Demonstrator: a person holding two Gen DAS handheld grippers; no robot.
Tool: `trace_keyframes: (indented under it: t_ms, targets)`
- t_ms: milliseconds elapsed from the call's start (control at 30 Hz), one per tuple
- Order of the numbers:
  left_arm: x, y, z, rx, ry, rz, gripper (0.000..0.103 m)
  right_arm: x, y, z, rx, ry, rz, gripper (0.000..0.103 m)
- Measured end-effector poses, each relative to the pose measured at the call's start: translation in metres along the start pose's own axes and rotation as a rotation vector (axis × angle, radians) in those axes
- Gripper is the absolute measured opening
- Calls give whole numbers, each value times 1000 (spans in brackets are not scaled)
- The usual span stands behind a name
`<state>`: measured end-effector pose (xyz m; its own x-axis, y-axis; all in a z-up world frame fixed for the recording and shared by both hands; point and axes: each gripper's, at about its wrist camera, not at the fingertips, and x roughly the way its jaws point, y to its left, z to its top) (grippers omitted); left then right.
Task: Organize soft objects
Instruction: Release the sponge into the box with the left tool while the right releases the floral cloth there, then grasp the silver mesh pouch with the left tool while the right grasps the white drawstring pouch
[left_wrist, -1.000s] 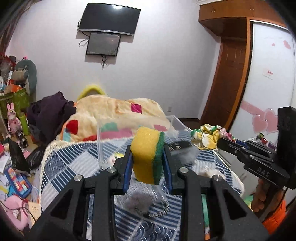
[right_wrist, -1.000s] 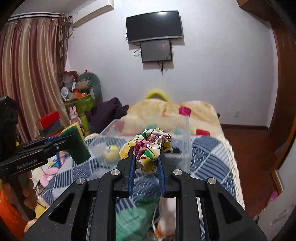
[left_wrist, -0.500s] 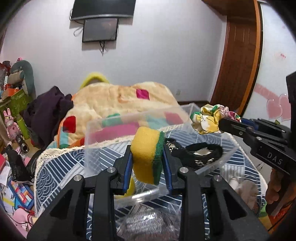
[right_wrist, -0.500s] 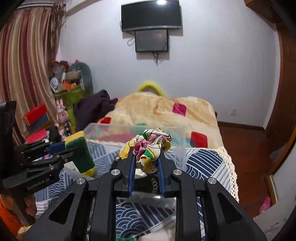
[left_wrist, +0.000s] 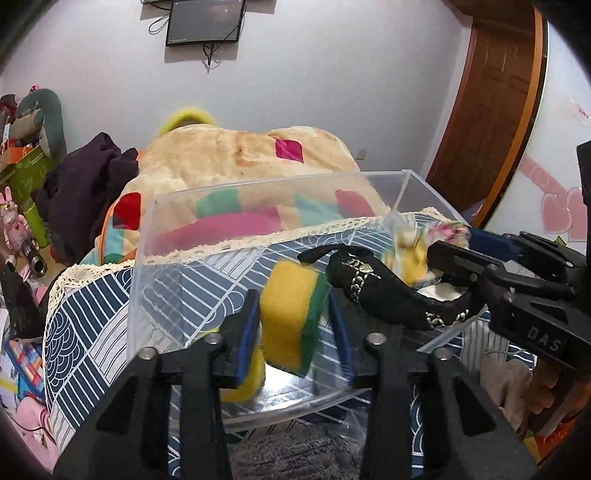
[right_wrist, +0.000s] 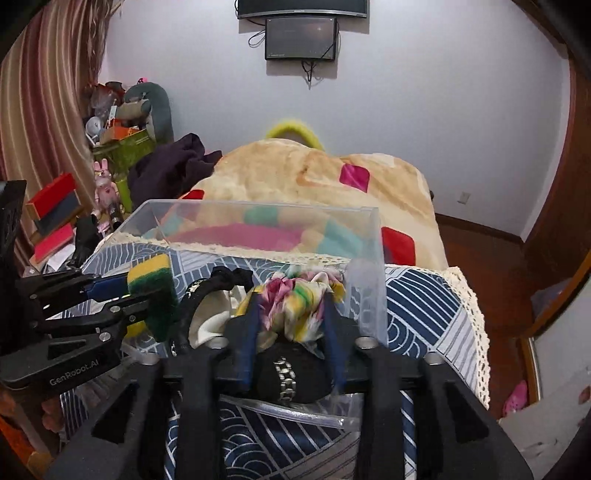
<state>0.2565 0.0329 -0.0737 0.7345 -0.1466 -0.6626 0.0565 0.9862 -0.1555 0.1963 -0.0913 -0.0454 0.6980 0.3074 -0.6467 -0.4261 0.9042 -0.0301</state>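
Observation:
A clear plastic bin (left_wrist: 258, 192) (right_wrist: 369, 236) stands on the blue patterned bedspread. My left gripper (left_wrist: 293, 314) is inside the bin, jaws spread a little wider than the yellow-green sponge (left_wrist: 291, 314) between them; it also shows in the right wrist view (right_wrist: 151, 291). My right gripper (right_wrist: 291, 314) is over the bin with the floral scrunchie (right_wrist: 299, 306) between its jaws, blurred. A black beaded headband (left_wrist: 388, 291) (right_wrist: 284, 373) and a white cloth (right_wrist: 210, 317) lie in the bin.
A beige quilt with coloured patches (left_wrist: 240, 162) lies behind the bin. Dark clothes (left_wrist: 85, 192) and toys (right_wrist: 122, 122) crowd the left side. A grey fuzzy item (left_wrist: 295, 454) lies on the bedspread (right_wrist: 424, 310) in front of the bin. A wooden door (left_wrist: 491, 110) is on the right.
Both grippers have dropped down into the bin. The left jaws have opened around the sponge; the right jaws look wider around the scrunchie.

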Motion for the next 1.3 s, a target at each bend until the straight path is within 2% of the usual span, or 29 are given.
trace_keyframes:
  t_ms: [200,267,333,467,633,733,833,967,1100,1300]
  targets:
    - [-21,-3,3,11,-38,-3,47,-24,0,5,-23,-62,-14,52]
    - [-34,-7,4,28,-65,1,52,-33,2,7,-25,-83,-12,53]
    - [-49,-10,4,39,-98,6,64,-41,2,8,-26,-104,-11,56]
    - [-82,-15,2,56,-163,10,71,-62,4,5,-30,-150,-4,60]
    - [-118,-13,-6,49,-220,9,89,-89,4,-6,-28,-200,11,67]
    - [-133,-10,-19,47,-238,22,95,-100,2,-18,-29,-211,22,68]
    - [-138,-8,-39,55,-219,36,98,-103,0,-32,-27,-201,22,71]
    - [-129,-6,-68,70,-150,59,98,-101,-1,-53,-27,-159,12,72]
    - [-110,-1,-91,47,-73,46,98,-90,-5,-76,-7,-91,7,72]
    - [-82,8,-99,-35,-2,13,98,-66,-19,-97,58,-2,5,72]
